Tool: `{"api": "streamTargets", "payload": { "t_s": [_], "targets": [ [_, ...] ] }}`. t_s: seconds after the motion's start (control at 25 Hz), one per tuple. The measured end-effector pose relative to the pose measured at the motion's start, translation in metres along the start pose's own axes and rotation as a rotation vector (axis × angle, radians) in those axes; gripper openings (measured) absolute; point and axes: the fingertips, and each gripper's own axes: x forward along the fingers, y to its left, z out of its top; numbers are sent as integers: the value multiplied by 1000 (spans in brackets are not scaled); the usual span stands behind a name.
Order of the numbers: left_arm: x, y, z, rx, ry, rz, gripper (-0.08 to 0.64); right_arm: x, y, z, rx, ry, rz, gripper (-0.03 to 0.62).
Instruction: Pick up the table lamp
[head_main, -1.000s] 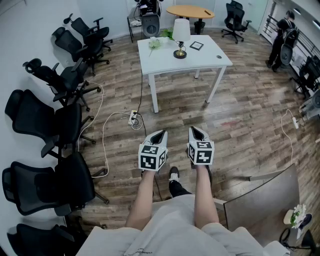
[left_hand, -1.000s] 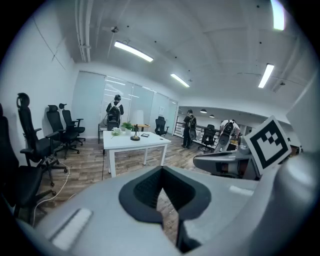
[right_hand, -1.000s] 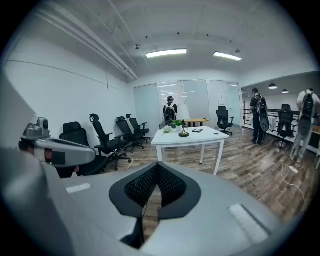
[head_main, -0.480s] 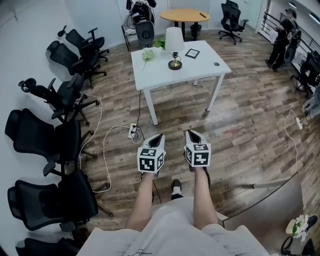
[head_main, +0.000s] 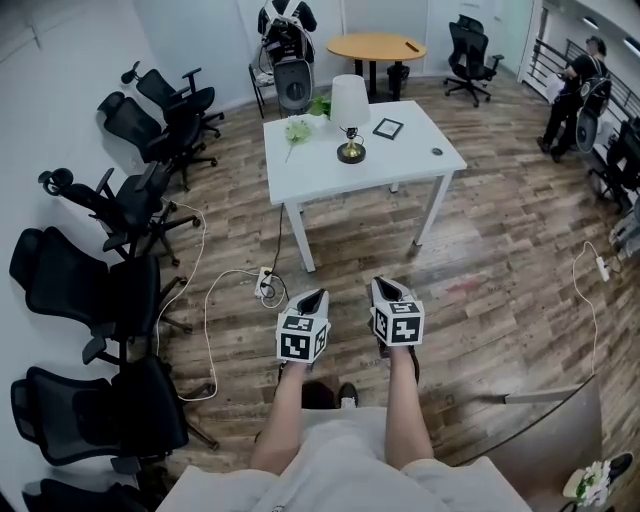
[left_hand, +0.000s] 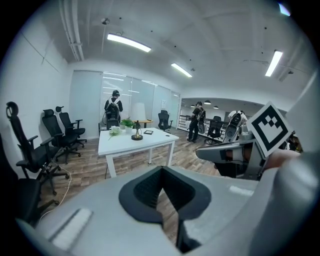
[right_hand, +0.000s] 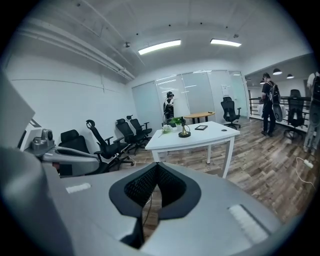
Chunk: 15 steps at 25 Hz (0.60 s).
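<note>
The table lamp (head_main: 349, 115), with a white shade and a dark brass base, stands upright on the white table (head_main: 400, 165) across the room. It also shows small in the left gripper view as the lamp (left_hand: 137, 124) and in the right gripper view as the lamp (right_hand: 184, 131). My left gripper (head_main: 317, 294) and right gripper (head_main: 381, 284) are held side by side over the wooden floor, well short of the table. The left gripper (left_hand: 161, 169) is shut and empty. The right gripper (right_hand: 156, 166) is shut and empty too.
On the table lie a picture frame (head_main: 387, 128), white flowers (head_main: 297, 130) and a small dark object (head_main: 436, 152). Black office chairs (head_main: 120, 210) line the left wall. A power strip with cables (head_main: 265, 290) lies on the floor before the table. A person (head_main: 580, 85) stands far right.
The table and lamp now sit lower and slightly larger in the head view. Both grippers stay shut, side by side in front of the body.
</note>
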Motion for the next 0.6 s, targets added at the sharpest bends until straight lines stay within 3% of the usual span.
{"api": "streamTargets", "payload": {
  "t_s": [0.24,0.6],
  "targets": [
    [16,5,0,1,14,9,1,9,-11,-5,63,-9,51,23],
    [62,6,31,-5,10,-65,1,24,-41,12,136,-56,44,23]
  ]
}}
